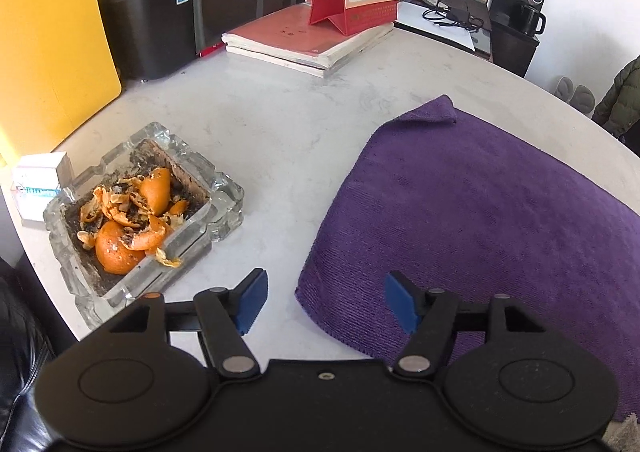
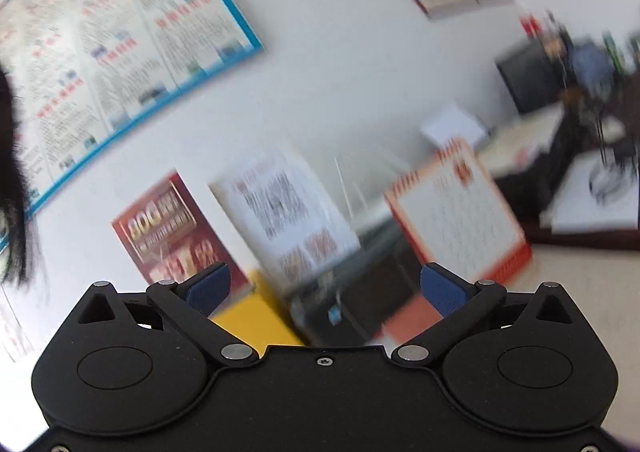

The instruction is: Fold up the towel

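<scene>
On the pale table (image 1: 280, 124), the purple towel's (image 1: 480, 212) near corner lies under the spread, empty left tool (image 1: 325, 306).

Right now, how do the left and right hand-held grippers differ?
The left hand-held gripper angles down at the grey table, near the purple terry towel; the right hand-held gripper faces the wall, its view blurred. The right's jaws stand wider than the left's. Both are open and hold nothing.

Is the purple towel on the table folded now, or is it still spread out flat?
Folded, apparently: the purple towel lies flat on the table with a doubled near edge and one far corner turned over. The number of layers cannot be told.
</scene>
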`<state>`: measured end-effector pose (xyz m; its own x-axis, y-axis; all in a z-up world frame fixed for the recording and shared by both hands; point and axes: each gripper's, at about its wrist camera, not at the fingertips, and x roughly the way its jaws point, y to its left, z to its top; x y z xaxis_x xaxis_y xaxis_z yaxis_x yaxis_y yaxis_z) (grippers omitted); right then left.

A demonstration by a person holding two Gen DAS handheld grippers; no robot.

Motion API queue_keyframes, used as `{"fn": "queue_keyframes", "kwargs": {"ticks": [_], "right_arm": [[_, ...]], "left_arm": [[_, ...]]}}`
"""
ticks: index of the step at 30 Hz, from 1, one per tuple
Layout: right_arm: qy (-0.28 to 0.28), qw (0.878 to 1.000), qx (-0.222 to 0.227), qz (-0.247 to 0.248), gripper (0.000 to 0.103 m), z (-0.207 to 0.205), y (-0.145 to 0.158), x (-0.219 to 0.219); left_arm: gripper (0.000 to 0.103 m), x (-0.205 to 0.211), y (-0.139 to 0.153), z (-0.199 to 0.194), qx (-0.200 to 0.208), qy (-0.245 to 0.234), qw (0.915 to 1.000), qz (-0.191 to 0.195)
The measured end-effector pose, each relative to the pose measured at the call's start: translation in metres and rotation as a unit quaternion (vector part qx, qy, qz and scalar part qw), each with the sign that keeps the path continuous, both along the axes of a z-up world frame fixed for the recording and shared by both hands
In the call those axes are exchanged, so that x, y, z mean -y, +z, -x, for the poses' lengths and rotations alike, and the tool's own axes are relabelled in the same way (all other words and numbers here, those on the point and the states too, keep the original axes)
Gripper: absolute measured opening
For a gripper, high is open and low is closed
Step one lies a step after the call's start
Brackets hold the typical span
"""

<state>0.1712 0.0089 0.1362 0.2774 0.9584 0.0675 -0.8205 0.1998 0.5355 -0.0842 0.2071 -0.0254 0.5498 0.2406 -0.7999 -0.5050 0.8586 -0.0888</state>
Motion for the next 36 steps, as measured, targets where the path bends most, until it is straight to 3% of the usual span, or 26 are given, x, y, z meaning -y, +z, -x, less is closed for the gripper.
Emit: {"fn": "queue_keyframes", "kwargs": {"ticks": [1,2,3,4,5,7,9,11,13,19,22,26,28,31,33,36], "right_arm": [[0.029,0.999,-0.035,-0.020,0.103,-0.010,-0.002,-0.004],[0.098,0.991,-0.089,-0.036,0.103,-0.026,-0.009,-0.014],[0.177,0.972,-0.147,-0.053,0.103,-0.044,-0.017,-0.025],[0.217,0.956,-0.182,-0.069,0.103,-0.054,-0.022,-0.032],[0.206,0.957,-0.188,-0.081,0.103,-0.055,-0.024,-0.032],[0.092,0.986,-0.127,-0.057,0.103,-0.046,-0.018,-0.030],[0.031,0.998,-0.058,0.007,0.103,-0.040,-0.013,-0.037],[0.014,0.999,-0.008,0.051,0.103,-0.033,-0.015,-0.045],[0.005,0.996,0.028,0.080,0.103,-0.030,-0.014,-0.048],[0.018,0.991,0.028,0.130,0.103,-0.033,-0.018,-0.052],[0.009,0.981,0.056,0.185,0.103,-0.016,-0.017,-0.069],[-0.018,0.962,0.131,0.240,0.103,-0.004,-0.027,-0.073],[-0.012,0.943,0.169,0.286,0.103,-0.005,-0.038,-0.077],[0.007,0.926,0.178,0.333,0.103,-0.013,-0.055,-0.082],[0.019,0.917,0.180,0.355,0.103,-0.019,-0.065,-0.083],[0.046,0.904,0.191,0.379,0.103,-0.024,-0.079,-0.085]], "left_arm": [[0.063,-0.002,0.000,0.000,0.006,0.005,0.9999,0.015],[0.063,-0.005,-0.001,0.001,0.014,0.016,0.9995,0.023],[0.062,-0.006,-0.001,0.001,0.018,0.027,0.9991,0.025],[0.062,-0.007,-0.002,0.001,0.021,0.037,0.9988,0.026],[0.062,-0.009,-0.003,0.000,0.021,0.048,0.9982,0.027],[0.057,-0.012,-0.008,-0.001,0.014,0.058,0.9977,0.031],[0.055,-0.017,-0.012,-0.002,0.005,0.057,0.9973,0.045],[0.055,-0.019,-0.014,-0.006,-0.005,0.053,0.9969,0.059],[0.055,-0.017,-0.013,-0.008,-0.003,0.048,0.9978,0.046],[0.060,-0.013,-0.010,-0.007,0.016,0.051,0.9981,0.031],[0.059,-0.012,-0.010,-0.005,0.013,0.046,0.9986,0.020],[0.059,-0.015,-0.015,-0.004,0.002,0.039,0.9988,0.031],[0.054,-0.018,-0.019,-0.002,0.003,0.041,0.9982,0.043],[0.051,-0.022,-0.020,-0.003,0.010,0.040,0.9981,0.046],[0.046,-0.023,-0.019,-0.003,0.014,0.039,0.9980,0.048],[0.027,-0.025,-0.019,-0.004,0.020,0.030,0.9977,0.058]]}}
